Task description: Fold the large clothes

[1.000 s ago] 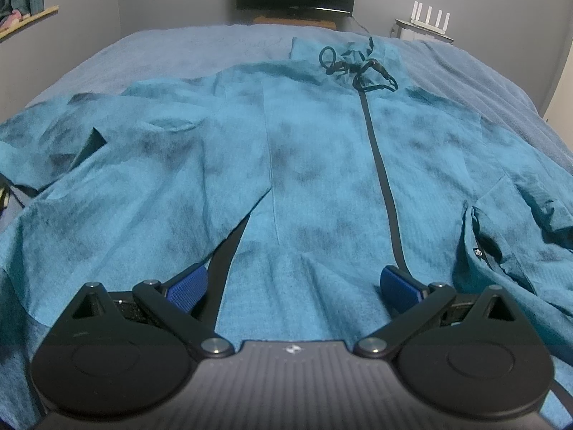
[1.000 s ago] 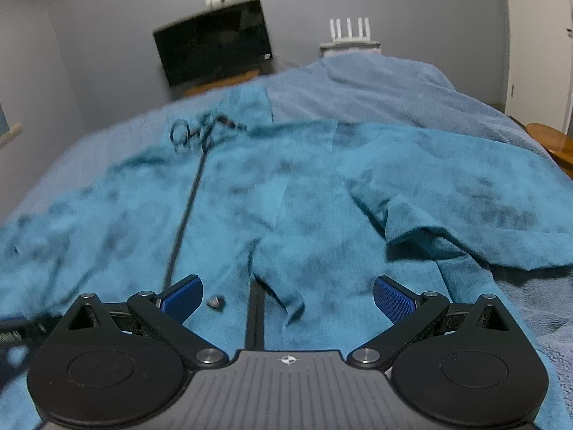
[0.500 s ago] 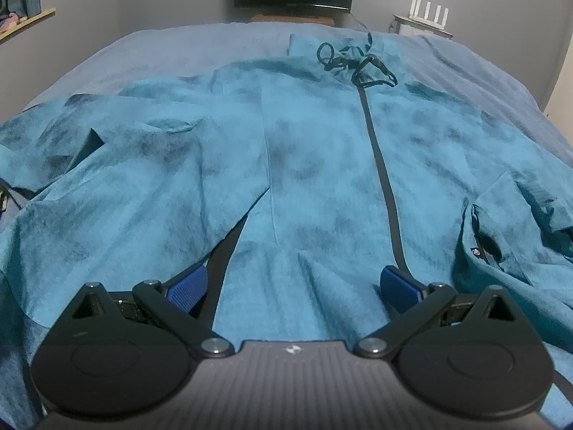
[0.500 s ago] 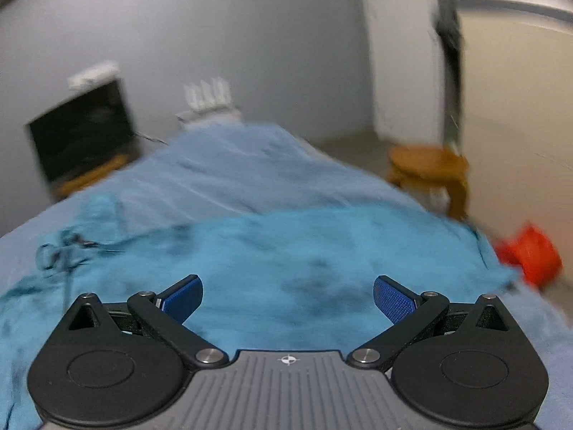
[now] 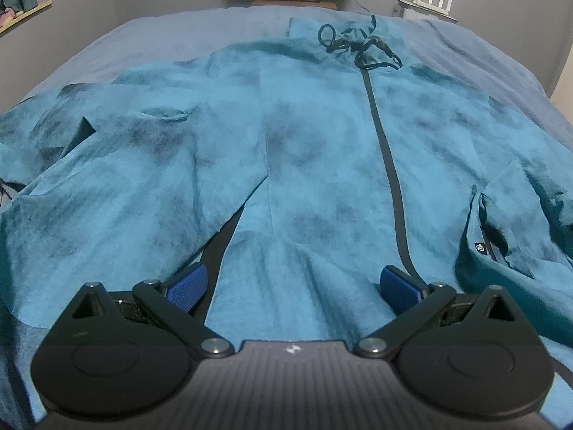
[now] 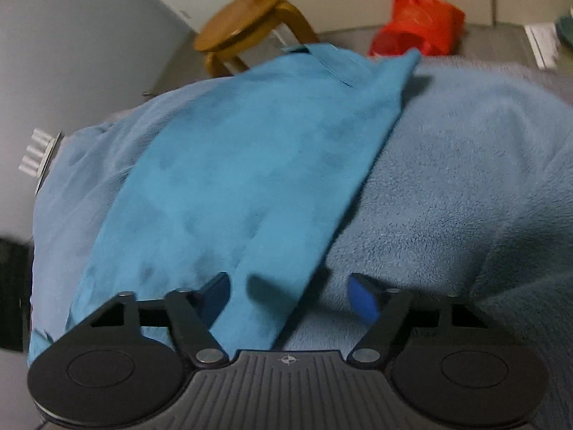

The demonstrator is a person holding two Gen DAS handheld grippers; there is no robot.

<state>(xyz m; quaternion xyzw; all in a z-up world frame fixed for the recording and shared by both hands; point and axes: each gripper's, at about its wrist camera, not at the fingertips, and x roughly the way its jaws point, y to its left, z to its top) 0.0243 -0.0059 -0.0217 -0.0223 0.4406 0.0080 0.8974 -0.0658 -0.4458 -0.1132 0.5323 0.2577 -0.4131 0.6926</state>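
Right tool (image 6: 290,295) closing around sleeve edge of teal jacket (image 6: 232,179), pads not yet pressing; left tool (image 5: 292,285) open, empty, over jacket's hem. Sleeve-fold step; next, pinch firmly and carry toward jacket's zipper (image 5: 383,150).

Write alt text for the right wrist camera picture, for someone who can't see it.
The right gripper hangs over the edge of a teal jacket sleeve that lies on a light blue fleece blanket, its jaws closing with the sleeve's edge between them but not yet pinched. Beyond the bed stand a round wooden stool and a red bag on the floor.
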